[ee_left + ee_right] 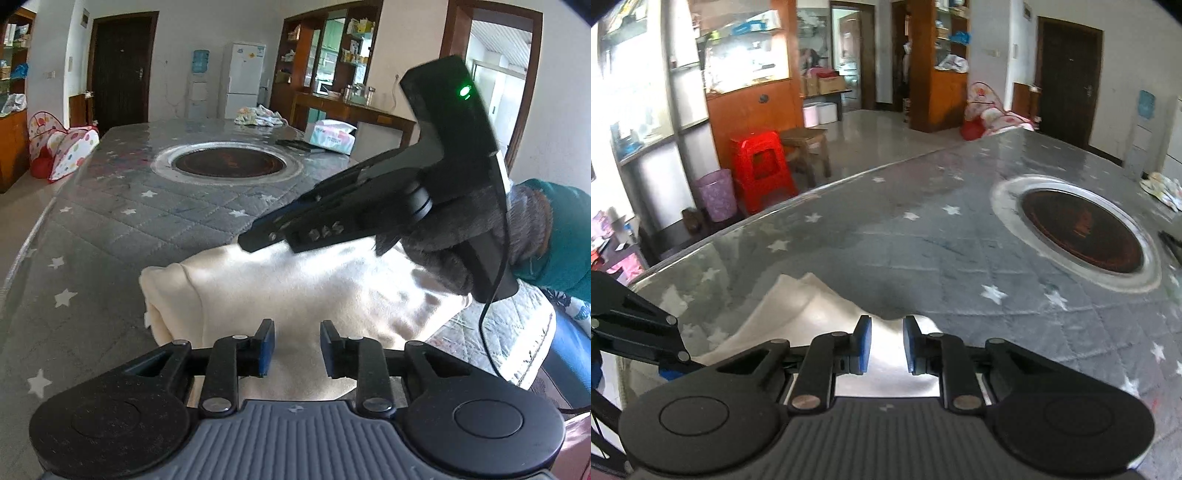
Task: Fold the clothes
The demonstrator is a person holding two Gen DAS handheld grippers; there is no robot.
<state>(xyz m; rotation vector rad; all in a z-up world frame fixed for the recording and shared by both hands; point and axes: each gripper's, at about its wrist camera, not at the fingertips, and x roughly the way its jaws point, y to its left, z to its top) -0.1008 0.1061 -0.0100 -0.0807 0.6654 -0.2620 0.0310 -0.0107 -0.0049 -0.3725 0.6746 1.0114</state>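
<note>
left tool (pixel 297 349): jaws apart, empty, above cream cloth (pixel 295 288) | right tool (pixel 886 345): jaws apart, empty, above cloth | cloth at worktop (pixel 147 199) near edge

Wrist views — both down onto table (pixel 110 236)

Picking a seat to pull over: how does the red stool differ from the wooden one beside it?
The red stool is glossy plastic with closed sides and a cut-out window; the wooden stool is brown with separate bare legs. The red stool stands taller; the wooden stool is lower. Both stand upright on the floor, side by side.
</note>
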